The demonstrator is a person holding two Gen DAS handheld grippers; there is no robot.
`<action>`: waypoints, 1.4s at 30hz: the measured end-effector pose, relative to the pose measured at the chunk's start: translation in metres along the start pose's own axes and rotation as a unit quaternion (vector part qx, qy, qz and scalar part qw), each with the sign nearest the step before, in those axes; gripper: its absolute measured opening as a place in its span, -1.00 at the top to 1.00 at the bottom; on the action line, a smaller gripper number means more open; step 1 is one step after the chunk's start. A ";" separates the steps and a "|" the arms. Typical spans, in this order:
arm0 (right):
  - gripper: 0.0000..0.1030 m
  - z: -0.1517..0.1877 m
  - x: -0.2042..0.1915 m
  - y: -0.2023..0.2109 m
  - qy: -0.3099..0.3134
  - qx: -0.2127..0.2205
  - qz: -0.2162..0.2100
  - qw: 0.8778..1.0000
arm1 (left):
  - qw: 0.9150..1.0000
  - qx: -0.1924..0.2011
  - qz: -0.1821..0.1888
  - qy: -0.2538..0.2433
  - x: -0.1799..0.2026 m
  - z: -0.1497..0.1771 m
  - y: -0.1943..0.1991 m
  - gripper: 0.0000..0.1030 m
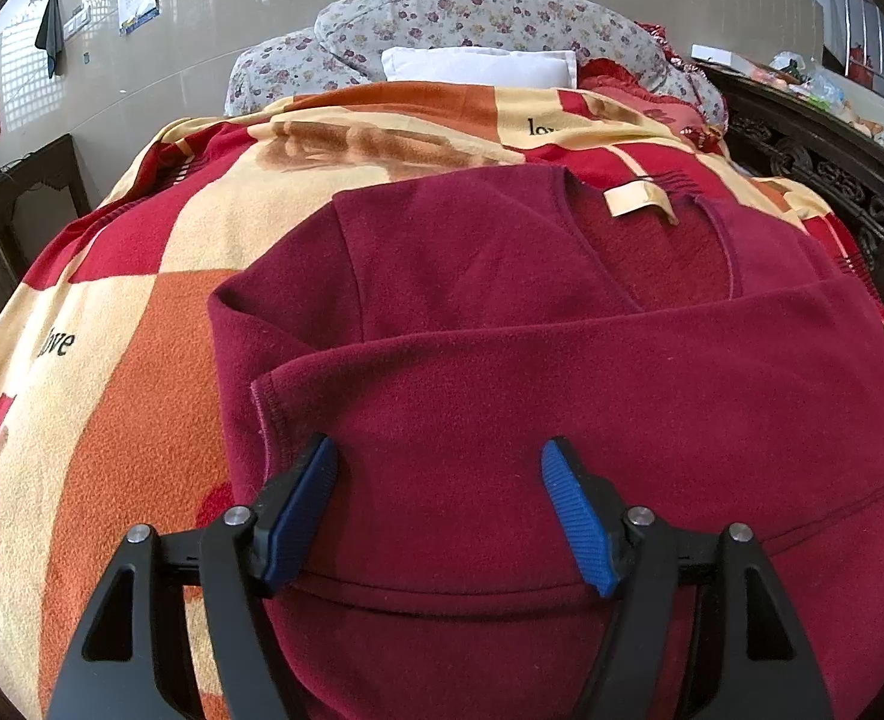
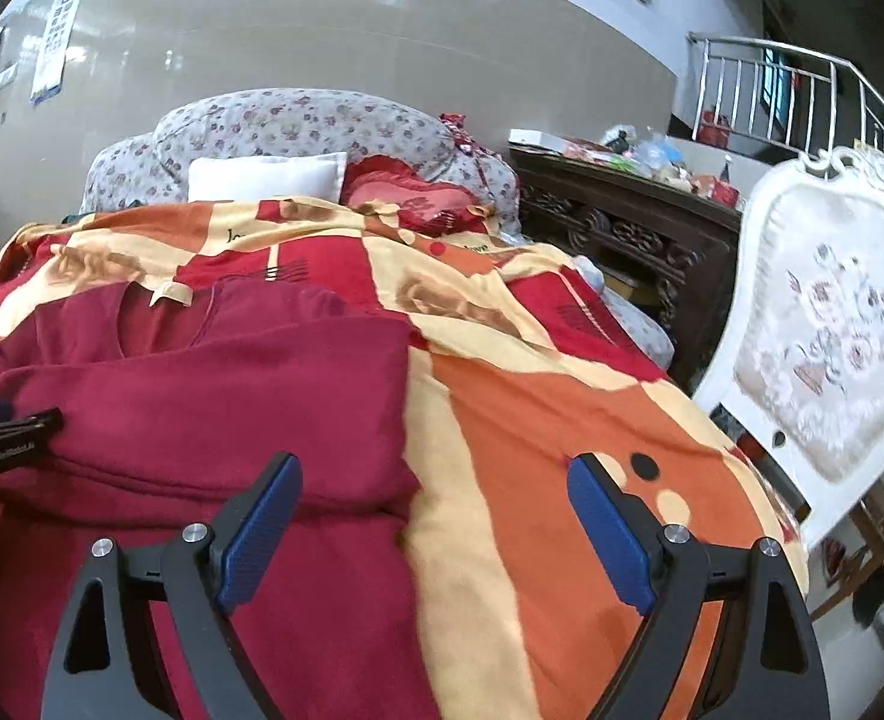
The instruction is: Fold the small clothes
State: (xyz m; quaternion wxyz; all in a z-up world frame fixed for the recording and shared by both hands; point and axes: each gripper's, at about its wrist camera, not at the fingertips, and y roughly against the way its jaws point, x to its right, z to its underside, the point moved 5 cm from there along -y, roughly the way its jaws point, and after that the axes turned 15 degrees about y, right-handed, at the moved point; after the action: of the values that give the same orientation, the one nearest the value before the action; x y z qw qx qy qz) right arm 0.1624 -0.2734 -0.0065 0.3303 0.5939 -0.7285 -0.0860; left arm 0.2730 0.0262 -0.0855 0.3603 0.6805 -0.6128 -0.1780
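Fingers of left gripper [image 1: 439,450] and right gripper [image 2: 433,468] spread, empty, over maroon garment [image 1: 562,372].

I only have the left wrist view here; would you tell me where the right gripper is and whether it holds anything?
Observer: The right gripper hangs open and empty over the right edge of the maroon top, where it meets the blanket.
Operator: Thank you. What lies further right?
Observer: A white upholstered chair stands beside the bed.
Operator: Is my left gripper visible to you?
Observer: Yes, the left gripper shows at the picture's left edge, over the top.
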 end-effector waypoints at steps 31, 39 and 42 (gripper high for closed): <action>-0.81 0.126 0.027 0.088 -0.045 -0.102 -0.056 0.992 | 0.995 -0.019 0.083 -0.044 0.035 0.128 0.129 -0.60; -0.81 0.137 0.032 0.084 -0.050 -0.113 -0.050 0.991 | 0.995 -0.046 0.090 0.009 0.016 0.131 0.122 -0.59; -0.81 0.139 0.033 0.083 -0.052 -0.115 -0.048 0.991 | 0.995 -0.046 0.089 0.007 0.017 0.132 0.121 -0.59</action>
State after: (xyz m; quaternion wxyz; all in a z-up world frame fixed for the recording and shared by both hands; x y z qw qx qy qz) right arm 0.0120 -0.3174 -0.0576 0.3540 0.5808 -0.7006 -0.2157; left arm 0.1002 -0.0245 -0.0855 0.4096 0.6074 -0.6595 -0.1683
